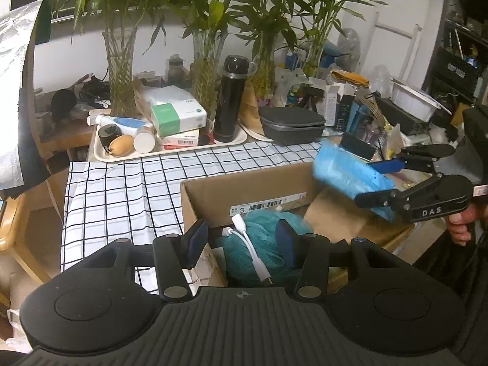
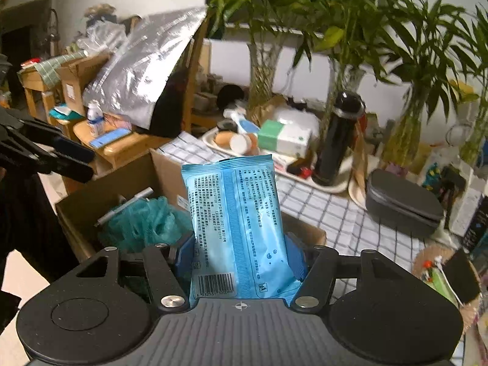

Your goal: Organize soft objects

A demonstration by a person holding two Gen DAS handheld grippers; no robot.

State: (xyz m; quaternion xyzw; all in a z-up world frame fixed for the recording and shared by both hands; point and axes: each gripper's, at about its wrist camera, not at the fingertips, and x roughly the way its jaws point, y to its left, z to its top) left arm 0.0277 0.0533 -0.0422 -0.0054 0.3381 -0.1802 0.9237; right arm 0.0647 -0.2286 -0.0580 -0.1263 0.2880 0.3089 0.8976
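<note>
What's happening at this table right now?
A person is sorting soft things into a cardboard box on a checked tablecloth. The right gripper holds a blue wipes packet above the box. The left gripper stands open over the box with nothing between its pads. Below it a teal bath pouf already lies inside, with a white cable draped across it.

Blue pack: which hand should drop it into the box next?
Right. The right gripper already holds the blue pack over the box. The left gripper is open and empty, above the teal puff inside.
</note>
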